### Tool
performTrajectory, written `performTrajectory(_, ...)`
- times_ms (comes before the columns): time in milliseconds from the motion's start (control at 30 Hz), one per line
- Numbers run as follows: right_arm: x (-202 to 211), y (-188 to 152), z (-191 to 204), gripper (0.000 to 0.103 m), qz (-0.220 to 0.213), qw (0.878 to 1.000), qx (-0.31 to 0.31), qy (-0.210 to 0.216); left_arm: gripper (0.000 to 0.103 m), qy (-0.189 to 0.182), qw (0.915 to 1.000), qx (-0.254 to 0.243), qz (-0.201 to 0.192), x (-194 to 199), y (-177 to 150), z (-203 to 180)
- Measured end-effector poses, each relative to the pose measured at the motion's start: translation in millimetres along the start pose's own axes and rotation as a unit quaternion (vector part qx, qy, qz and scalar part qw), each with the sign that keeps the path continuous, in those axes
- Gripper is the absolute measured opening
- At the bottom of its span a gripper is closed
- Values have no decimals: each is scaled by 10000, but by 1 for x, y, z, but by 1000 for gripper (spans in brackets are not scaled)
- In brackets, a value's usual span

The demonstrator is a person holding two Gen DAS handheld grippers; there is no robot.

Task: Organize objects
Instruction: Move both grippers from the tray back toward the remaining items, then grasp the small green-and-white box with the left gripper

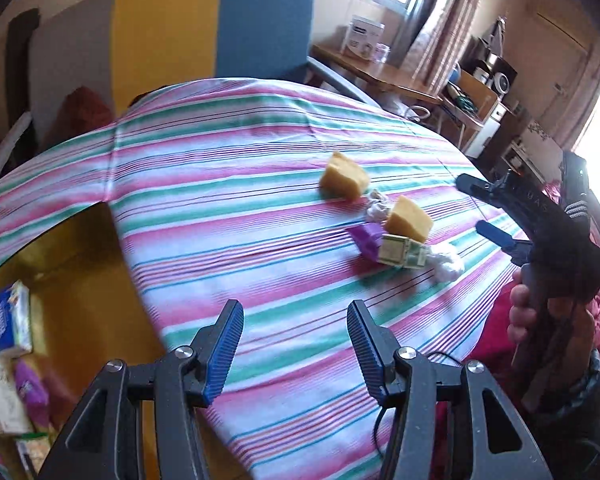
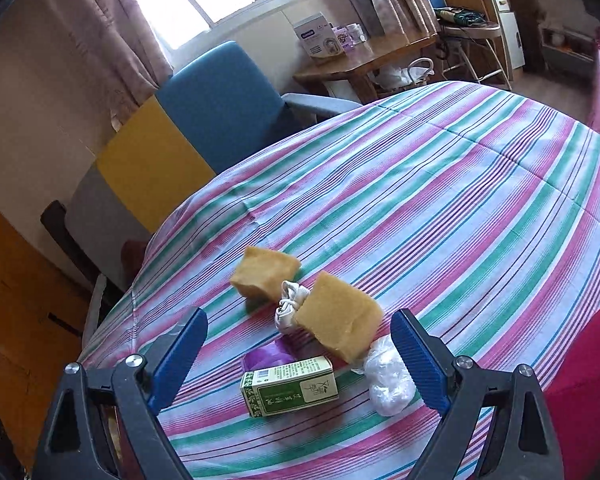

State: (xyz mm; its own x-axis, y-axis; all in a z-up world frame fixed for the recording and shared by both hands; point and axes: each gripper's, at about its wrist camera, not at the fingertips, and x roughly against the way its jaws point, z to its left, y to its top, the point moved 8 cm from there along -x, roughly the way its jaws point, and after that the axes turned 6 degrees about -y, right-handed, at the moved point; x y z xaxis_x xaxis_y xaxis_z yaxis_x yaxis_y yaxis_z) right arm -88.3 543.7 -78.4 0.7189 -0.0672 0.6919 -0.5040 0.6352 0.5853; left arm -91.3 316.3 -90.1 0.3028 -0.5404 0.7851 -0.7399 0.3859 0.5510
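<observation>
On the striped tablecloth (image 2: 460,208) lies a small heap: two yellow sponges (image 2: 266,274) (image 2: 338,328), a green-and-white carton (image 2: 290,392), a purple packet (image 2: 266,356), a white cord bundle (image 2: 288,306) and a crumpled clear plastic bag (image 2: 390,382). My right gripper (image 2: 300,356) is open and empty, with its fingers on either side of the heap. My left gripper (image 1: 296,344) is open and empty above bare cloth, nearer than the heap (image 1: 396,236). The right gripper (image 1: 476,208) shows in the left wrist view, just right of the heap.
A cardboard box (image 1: 72,264) at the table's left edge holds tissue packs (image 1: 14,324) and a purple packet (image 1: 30,390). A blue-and-yellow chair (image 2: 204,120) stands behind the table. A wooden side table (image 2: 364,60) with a white box is farther back.
</observation>
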Motion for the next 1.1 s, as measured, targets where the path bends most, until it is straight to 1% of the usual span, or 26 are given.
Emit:
performTrajectory(100,-10,-12,19,94,408,9978,140,511,55,-53,10000,-6,33,-10,8,-10)
performTrajectory(133,-14,-17,24,94,532,9966,228,588,55,-49,10000,-7,41,-13,9,-11)
performTrajectory(200,-24,-26,31,95,794,9945,405,542,55,-36,10000,-12,25,-15,12,-10)
performTrajectory(300,-37,-35,38,97,1055,9915,583,500,55,40,10000,23,42,-18,12,-3)
performTrajectory(367,-45,-41,42,99,1201,9891,761,393,55,71,9999,78,49,-19,12,3)
performTrajectory(433,-55,-51,45,100,1467,9831,1031,367,55,92,9999,115,52,-20,12,7)
performTrajectory(467,-57,-62,51,94,1751,9763,1130,576,55,110,9999,124,42,-19,12,9)
performTrajectory(500,-55,-70,60,87,1936,9698,1188,891,55,128,9998,121,34,-18,12,10)
performTrajectory(533,-50,-74,66,86,1940,9672,1278,1022,55,143,9998,122,31,-17,12,11)
performTrajectory(567,-45,-74,69,86,1865,9673,1357,1058,55,151,9998,118,26,-17,13,12)
performTrajectory(600,-42,-71,69,82,1759,9691,1333,1097,55,169,9998,105,13,-16,13,13)
performTrajectory(667,-32,-56,62,80,1511,9747,1018,1293,55,214,9998,58,8,-15,14,15)
performTrajectory(733,-28,-42,43,81,1259,9835,579,1167,55,202,9998,8,47,-18,14,13)
performTrajectory(800,-29,-32,25,82,1160,9875,93,1067,55,162,9997,-126,94,-21,14,7)
performTrajectory(867,-27,-25,12,83,1031,9894,-218,995,55,87,9991,-405,127,-25,14,-5)
performTrajectory(933,-22,-19,6,83,868,9915,-331,912,55,-65,9964,-812,228,-33,15,-22)
performTrajectory(1000,-17,-13,5,84,699,9927,-392,902,55,-248,9920,-1187,354,-44,15,-38)
performTrajectory(1100,-14,-9,4,84,644,9921,-494,956,55,-358,9820,-1770,548,-63,14,-61)
